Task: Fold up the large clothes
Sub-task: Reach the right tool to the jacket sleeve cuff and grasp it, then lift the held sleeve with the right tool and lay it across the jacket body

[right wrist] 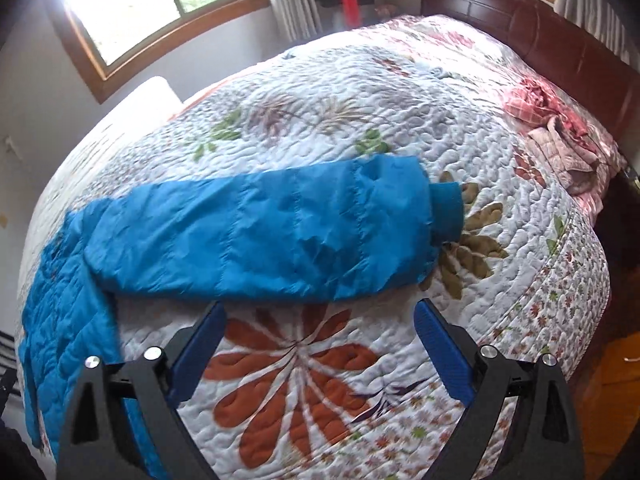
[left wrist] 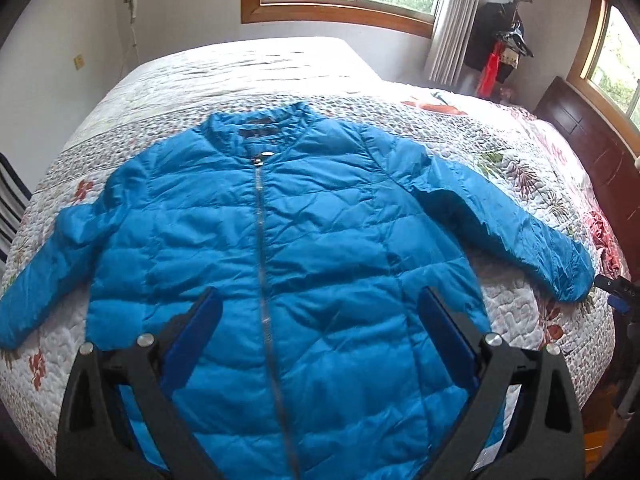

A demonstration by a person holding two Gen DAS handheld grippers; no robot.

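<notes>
A blue quilted jacket lies face up and zipped on the bed, collar far from me, both sleeves spread out. My left gripper is open and empty, hovering over the jacket's lower front astride the zipper. In the right wrist view the jacket's right sleeve lies flat across the quilt with its cuff pointing right. My right gripper is open and empty, just in front of that sleeve's near edge. The right gripper also shows at the edge of the left wrist view, by the cuff.
The floral quilted bedspread covers the whole bed. A pile of pink and red clothes lies by the dark wooden headboard. Windows, a curtain and a coat stand line the far wall. The bed's right edge drops to a wooden floor.
</notes>
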